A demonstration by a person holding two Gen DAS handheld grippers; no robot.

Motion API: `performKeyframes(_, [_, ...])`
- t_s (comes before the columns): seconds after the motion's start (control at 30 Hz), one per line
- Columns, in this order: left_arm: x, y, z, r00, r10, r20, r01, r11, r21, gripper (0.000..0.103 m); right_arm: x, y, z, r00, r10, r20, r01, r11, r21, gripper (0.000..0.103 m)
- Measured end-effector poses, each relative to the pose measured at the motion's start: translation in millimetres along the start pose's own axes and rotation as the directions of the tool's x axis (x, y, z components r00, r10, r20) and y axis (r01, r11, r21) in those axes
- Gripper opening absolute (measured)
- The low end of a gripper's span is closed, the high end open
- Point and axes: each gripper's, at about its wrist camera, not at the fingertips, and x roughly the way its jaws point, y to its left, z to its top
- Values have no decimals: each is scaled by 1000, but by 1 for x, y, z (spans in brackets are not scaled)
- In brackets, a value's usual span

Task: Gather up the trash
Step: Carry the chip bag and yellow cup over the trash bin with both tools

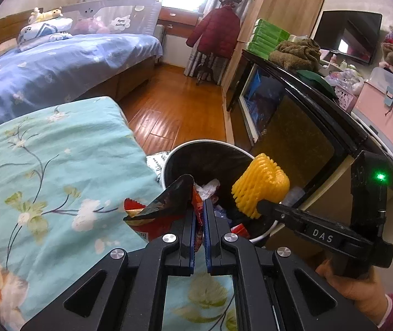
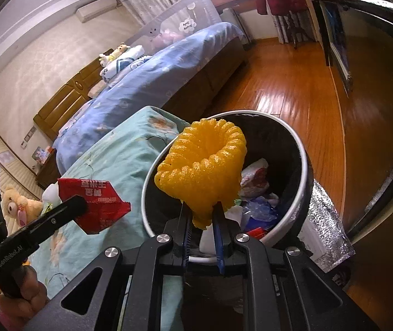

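Note:
My left gripper is shut on a red snack wrapper, held at the near left rim of the trash bin. From the right wrist view the same wrapper hangs over the teal quilt, just left of the bin. My right gripper is shut on a yellow foam fruit net, which stands over the bin's opening. The left wrist view shows the net at the bin's right rim, pinched by the right gripper. Inside the black-lined bin lie several crumpled wrappers and bags.
A teal floral quilt covers the surface left of the bin. A glass-fronted black cabinet stands close on the right. A silver foil bag lies beside the bin. Wooden floor and a blue bed lie beyond.

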Motion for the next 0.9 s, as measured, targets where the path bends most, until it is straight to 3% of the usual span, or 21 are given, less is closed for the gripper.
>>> performKeyframes(0.9, [45,-13,17,999,-23,-41,25,999,43,4,9,-16,19,999,-28,-36,29,999,25,15])
